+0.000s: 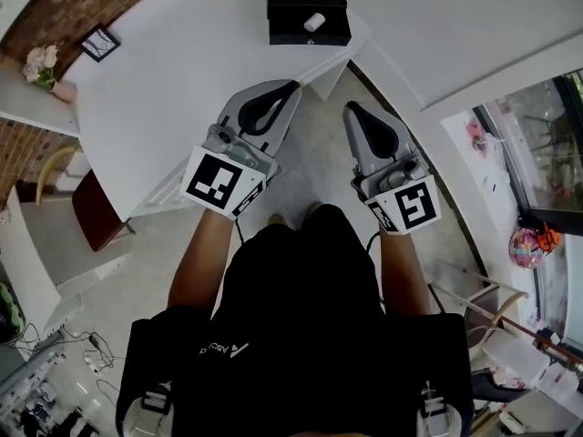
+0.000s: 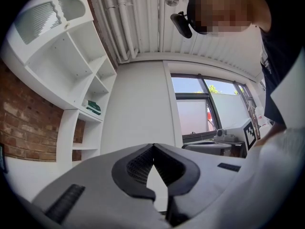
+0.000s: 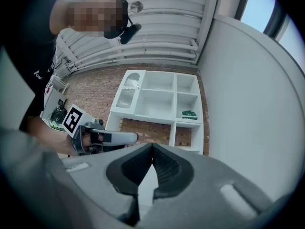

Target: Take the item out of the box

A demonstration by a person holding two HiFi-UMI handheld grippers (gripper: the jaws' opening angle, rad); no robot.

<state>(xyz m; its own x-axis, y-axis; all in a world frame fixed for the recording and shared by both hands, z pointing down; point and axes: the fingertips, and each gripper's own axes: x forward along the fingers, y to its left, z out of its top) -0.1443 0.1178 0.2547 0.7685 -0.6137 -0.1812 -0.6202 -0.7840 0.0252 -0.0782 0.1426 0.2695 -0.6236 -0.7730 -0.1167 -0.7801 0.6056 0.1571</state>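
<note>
A black box (image 1: 308, 12) stands open at the far edge of the white table (image 1: 173, 89), with a small white item (image 1: 313, 23) lying inside it. My left gripper (image 1: 293, 87) hovers over the table's near corner, well short of the box. Its tips meet in the left gripper view (image 2: 153, 145), shut with nothing held. My right gripper (image 1: 349, 107) hangs beside the table edge over the floor. It is also shut and empty in the right gripper view (image 3: 152, 145). Both gripper cameras point up at the walls, so neither shows the box.
A small picture frame (image 1: 98, 42) and a pot of flowers (image 1: 40, 65) sit at the table's far left. A brown chair (image 1: 96, 209) stands below the left edge. A white shelf unit (image 3: 159, 104) hangs on the brick wall, and a window (image 2: 205, 109) lies beyond.
</note>
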